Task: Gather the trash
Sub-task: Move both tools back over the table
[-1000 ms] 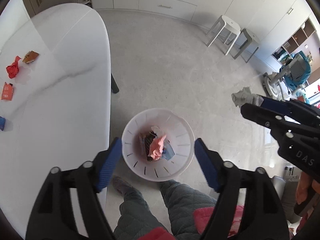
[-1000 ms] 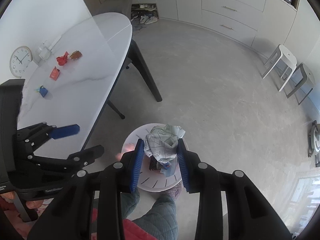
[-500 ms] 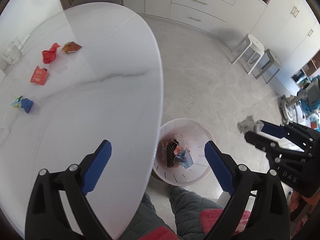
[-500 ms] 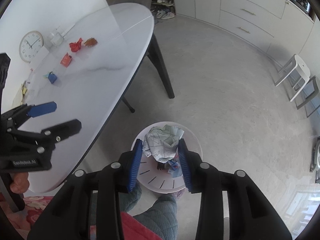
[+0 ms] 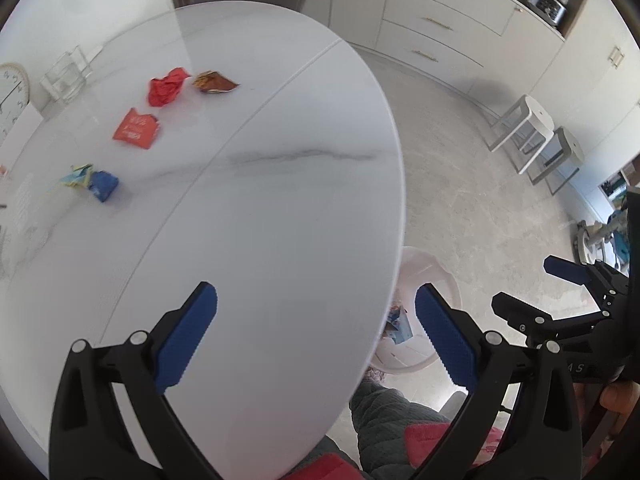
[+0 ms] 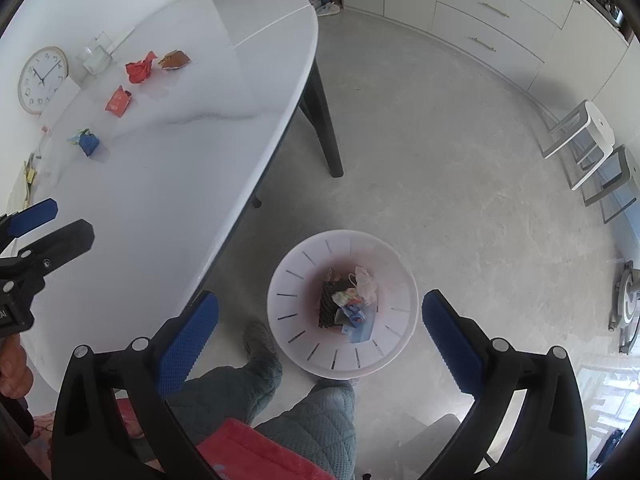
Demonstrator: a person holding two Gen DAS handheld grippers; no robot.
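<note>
Hovering over the table (image 5: 280,208), your left gripper (image 5: 316,336) is the nearer one to the four wrappers, which lie ahead and to its left by the far edge (blue wrapper (image 5: 102,184) closest). Both grippers gape empty; your right gripper's (image 6: 318,338) jaws have just been opening above the bin (image 6: 396,344), nothing between them.

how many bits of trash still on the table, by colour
red crumpled wrapper: 1
orange-brown wrapper: 1
orange-red packet: 1
blue wrapper: 1
total on the table: 4
</note>
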